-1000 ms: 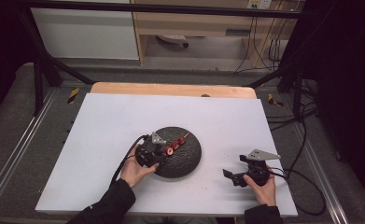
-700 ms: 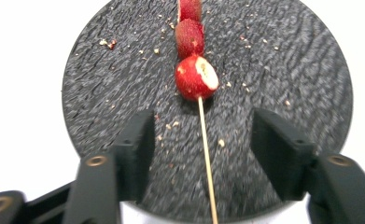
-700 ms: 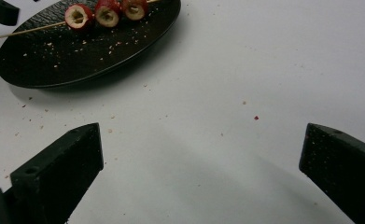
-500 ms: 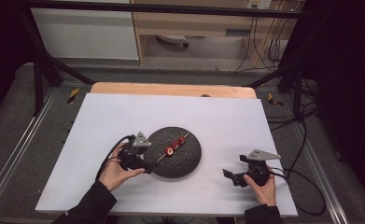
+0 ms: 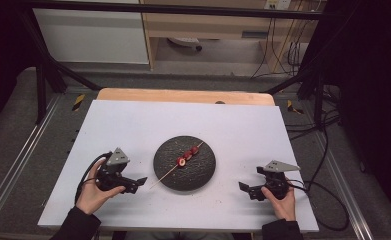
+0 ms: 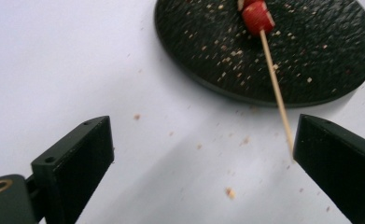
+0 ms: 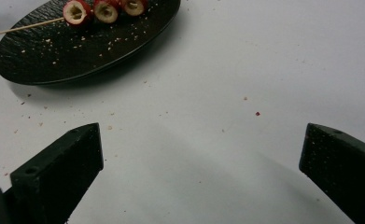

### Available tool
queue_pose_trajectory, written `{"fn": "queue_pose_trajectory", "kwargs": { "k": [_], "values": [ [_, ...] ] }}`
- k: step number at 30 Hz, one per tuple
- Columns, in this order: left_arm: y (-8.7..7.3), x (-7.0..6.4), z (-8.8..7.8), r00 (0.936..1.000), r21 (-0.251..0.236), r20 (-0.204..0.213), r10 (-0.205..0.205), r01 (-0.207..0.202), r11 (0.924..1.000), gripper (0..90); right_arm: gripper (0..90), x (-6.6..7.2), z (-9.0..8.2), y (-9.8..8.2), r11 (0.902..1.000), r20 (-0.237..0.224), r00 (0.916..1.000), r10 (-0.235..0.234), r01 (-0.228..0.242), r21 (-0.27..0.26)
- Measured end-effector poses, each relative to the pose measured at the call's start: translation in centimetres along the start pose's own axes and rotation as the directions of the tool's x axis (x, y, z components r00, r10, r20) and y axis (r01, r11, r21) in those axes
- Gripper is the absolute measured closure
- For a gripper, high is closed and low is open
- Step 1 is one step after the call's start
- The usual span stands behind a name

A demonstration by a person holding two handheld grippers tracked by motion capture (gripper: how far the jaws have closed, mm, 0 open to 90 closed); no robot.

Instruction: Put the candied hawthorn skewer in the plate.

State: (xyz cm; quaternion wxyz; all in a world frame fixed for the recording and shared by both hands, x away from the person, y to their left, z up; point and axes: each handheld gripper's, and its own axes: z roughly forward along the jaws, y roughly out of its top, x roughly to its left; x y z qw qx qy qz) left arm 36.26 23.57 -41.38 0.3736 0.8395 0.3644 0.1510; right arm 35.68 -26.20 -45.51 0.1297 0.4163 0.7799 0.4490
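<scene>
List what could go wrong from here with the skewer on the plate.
1. The skewer overhangs the rim of the plate, its bare end pointing at the left hand-held gripper. That gripper's jaws have just been opening and stand apart with nothing between them, the tip close by one jaw; a nudge could tip or roll the skewer off.
2. Crumbs on the table might stick to the pads.
</scene>
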Motion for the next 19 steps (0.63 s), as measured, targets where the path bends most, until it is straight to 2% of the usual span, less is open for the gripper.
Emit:
{"fn": "queue_pose_trajectory", "kwargs": {
  "k": [5,10,14,19],
  "values": [
    [-2.3,0.9,-0.2,0.9995,-0.022,-0.004,-0.033,0.032,0.9992,4.7,0.4,0.1,0.1,-0.1,0.9999,0.003,1.0000,0.004,-0.004,0.012],
    [-4.0,1.4,-0.3,0.9986,-0.042,-0.014,-0.051,0.050,0.9978,4.9,0.4,0.1,0.2,-0.1,0.9997,0.002,1.0000,-0.006,0.005,0.024],
    [-4.8,1.6,-0.4,0.9984,-0.039,-0.015,-0.054,0.054,0.9978,5.2,0.4,0.1,0.3,-0.2,0.9993,0.005,1.0000,-0.003,0.003,0.037],
    [-5.0,1.8,-0.4,0.9980,-0.037,-0.018,-0.061,0.060,0.9975,5.4,0.4,0.2,0.3,-0.2,0.9991,0.002,1.0000,0.003,-0.003,0.043]
  ]
}}
